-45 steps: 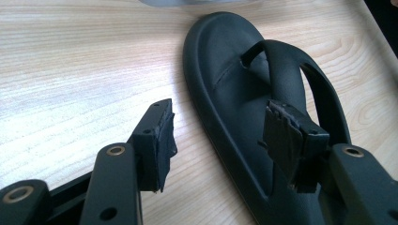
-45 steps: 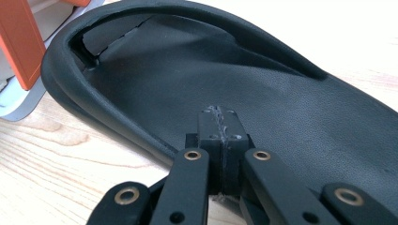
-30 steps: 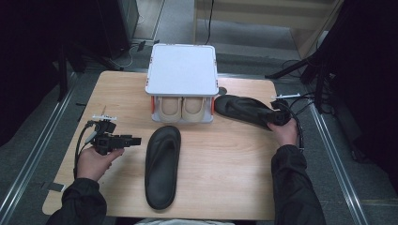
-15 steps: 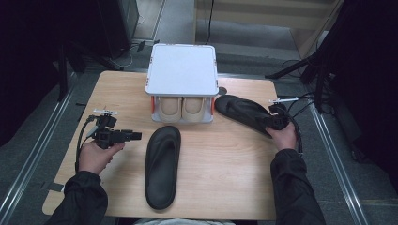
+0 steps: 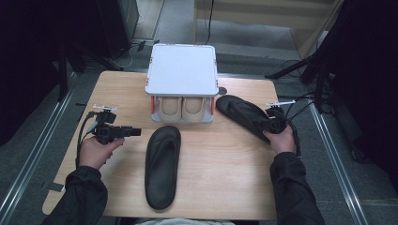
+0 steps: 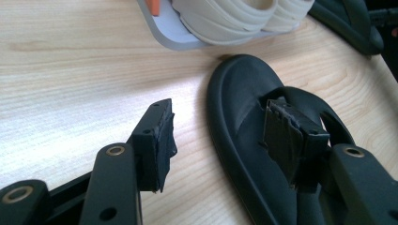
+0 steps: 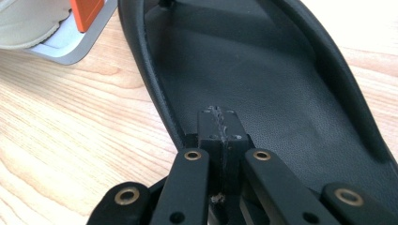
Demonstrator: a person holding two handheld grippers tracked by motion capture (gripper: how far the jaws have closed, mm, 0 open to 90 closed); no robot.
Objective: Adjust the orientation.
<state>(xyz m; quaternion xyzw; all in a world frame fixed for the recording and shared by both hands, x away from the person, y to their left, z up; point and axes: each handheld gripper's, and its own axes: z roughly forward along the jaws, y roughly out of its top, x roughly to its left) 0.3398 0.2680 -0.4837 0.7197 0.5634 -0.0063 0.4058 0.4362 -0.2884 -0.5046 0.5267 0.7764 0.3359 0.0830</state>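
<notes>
Two black sandals lie on the wooden table (image 5: 234, 187). One sandal (image 5: 162, 168) (image 6: 244, 93) lies lengthwise in the middle. My left gripper (image 5: 137, 132) (image 6: 220, 122) hovers just left of it, open, one pad over the strap, the other over bare wood. The second sandal (image 5: 239, 112) (image 7: 244, 61) (image 6: 347, 23) lies slanted at the right beside the rack. My right gripper (image 5: 268, 123) (image 7: 220, 124) is at its heel end, jaws shut pad to pad over the footbed; nothing shows between them.
A white two-level shoe rack (image 5: 182, 70) (image 6: 164, 33) (image 7: 61, 47) stands at the table's back middle, a beige pair of sandals (image 5: 180, 107) (image 6: 225, 14) on its lower shelf. Cables trail from both grippers. The floor drops away on every side of the table.
My right hand and gripper have drawn back a little toward the near edge along the right sandal's heel. The left gripper has stayed put.
</notes>
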